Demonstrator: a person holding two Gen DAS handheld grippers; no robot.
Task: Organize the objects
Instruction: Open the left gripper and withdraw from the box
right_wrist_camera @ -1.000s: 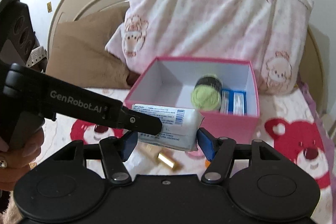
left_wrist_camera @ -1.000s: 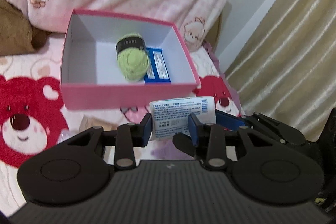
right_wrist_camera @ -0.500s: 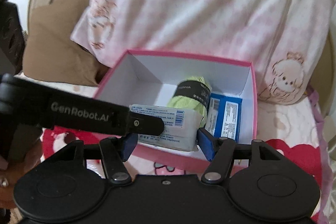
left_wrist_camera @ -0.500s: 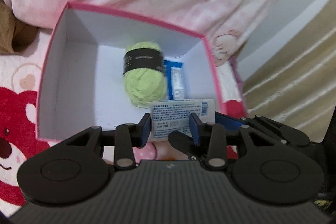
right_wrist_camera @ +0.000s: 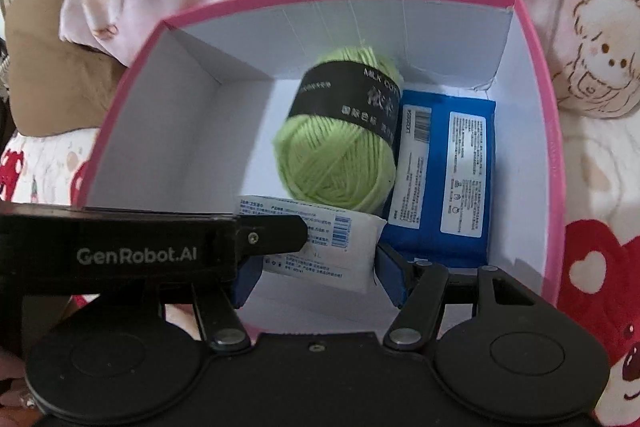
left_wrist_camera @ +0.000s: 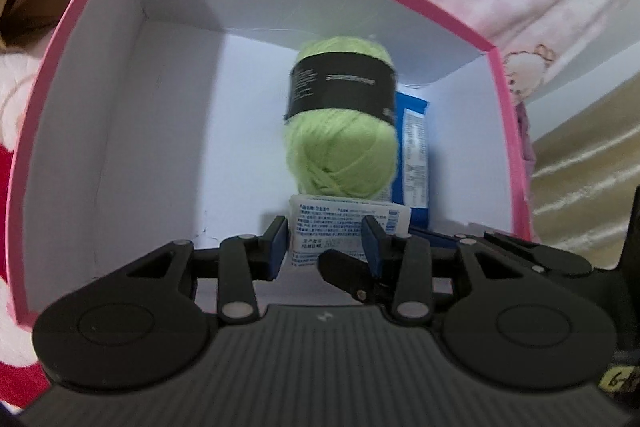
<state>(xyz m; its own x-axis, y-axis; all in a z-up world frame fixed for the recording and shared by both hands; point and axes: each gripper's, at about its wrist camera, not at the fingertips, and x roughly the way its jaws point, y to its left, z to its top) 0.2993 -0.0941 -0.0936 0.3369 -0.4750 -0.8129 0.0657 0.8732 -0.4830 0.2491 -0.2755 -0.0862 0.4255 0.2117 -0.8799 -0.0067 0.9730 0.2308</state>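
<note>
Both your grippers hold one white packet (right_wrist_camera: 320, 247) inside the pink box (left_wrist_camera: 60, 75). Your right gripper (right_wrist_camera: 316, 277) clamps it by its short ends, while your left gripper (left_wrist_camera: 326, 241) grips across it with jaws easing apart, pads seemingly still touching. The packet sits low in the box, just before the green yarn ball (right_wrist_camera: 340, 147) and beside the blue packet (right_wrist_camera: 444, 179).

Both grippers point steeply down, side by side. The left gripper (left_wrist_camera: 326, 241) has its blue pads on either side of one end of a white packet (left_wrist_camera: 340, 227), its jaws opening. The right gripper (right_wrist_camera: 316, 277) clasps the same packet across its width, pads pressed against its two ends. Fingers (right_wrist_camera: 16, 393) show at the lower left edge of the right view.
</note>
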